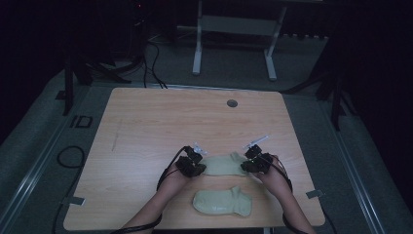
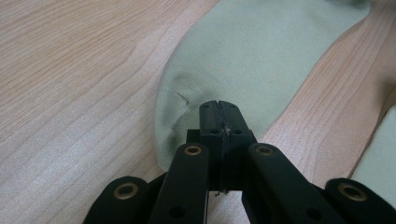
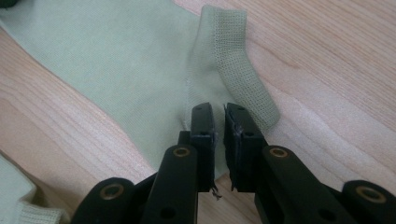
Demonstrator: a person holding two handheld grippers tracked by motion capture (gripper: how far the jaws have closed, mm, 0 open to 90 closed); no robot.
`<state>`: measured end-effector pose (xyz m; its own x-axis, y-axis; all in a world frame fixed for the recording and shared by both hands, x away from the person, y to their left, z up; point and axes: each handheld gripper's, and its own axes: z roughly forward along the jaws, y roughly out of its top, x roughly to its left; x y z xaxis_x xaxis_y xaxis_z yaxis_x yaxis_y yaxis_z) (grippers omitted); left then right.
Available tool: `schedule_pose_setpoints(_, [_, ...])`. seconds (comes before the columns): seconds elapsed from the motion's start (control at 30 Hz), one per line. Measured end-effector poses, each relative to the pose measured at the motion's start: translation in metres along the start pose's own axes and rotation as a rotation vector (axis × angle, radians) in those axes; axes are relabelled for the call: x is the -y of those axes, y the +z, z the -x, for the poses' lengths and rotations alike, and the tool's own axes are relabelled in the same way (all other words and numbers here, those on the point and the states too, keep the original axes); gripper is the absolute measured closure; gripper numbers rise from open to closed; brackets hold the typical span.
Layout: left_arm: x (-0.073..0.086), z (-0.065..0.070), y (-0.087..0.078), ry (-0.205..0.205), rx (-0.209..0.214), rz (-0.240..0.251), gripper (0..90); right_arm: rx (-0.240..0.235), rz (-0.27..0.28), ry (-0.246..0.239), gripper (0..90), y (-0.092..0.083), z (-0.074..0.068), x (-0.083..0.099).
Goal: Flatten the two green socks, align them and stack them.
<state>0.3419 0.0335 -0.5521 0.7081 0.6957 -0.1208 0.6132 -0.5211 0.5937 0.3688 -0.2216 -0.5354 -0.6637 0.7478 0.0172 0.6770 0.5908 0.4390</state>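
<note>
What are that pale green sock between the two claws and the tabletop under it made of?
The pale green sock looks like fine knit fabric, soft and matt; its ribbed cuff shows stitch rows. The light wooden tabletop shows printed-looking grain with a smooth low sheen, probably laminate, though it may be real wood.

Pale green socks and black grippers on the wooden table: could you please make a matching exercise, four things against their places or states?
Things:
1. black two-jaw left gripper
2. black two-jaw right gripper
3. far pale green fabric sock
4. near pale green fabric sock

Places or states:
a. lies alone near the front edge of the light wooden table
b. jaws slightly apart at a ribbed cuff
c. jaws shut at a toe end
d. lies between both grippers

Pairs: 1-c, 2-b, 3-d, 4-a
</note>
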Motion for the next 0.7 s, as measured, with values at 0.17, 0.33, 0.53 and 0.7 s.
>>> schedule_pose_setpoints(0.17, [-0.001, 0.006, -0.011, 0.013, 0.043, 0.029, 66.3, -0.019, 0.015, -0.004, 67.6, -0.009, -0.003, -0.002])
schedule_pose_setpoints(0.33, [0.000, 0.016, -0.022, 0.038, 0.042, 0.015, 46.4, -0.027, 0.053, -0.027, 61.4, -0.026, -0.011, 0.000])
schedule_pose_setpoints(0.53, [0.014, 0.027, -0.045, 0.031, 0.056, 0.036, 40.2, -0.065, 0.106, -0.069, 58.3, -0.052, -0.025, 0.014])
schedule_pose_setpoints(0.7, [0.030, 0.036, -0.063, 0.030, 0.100, 0.039, 38.4, -0.096, 0.132, -0.077, 58.3, -0.064, -0.034, 0.029])
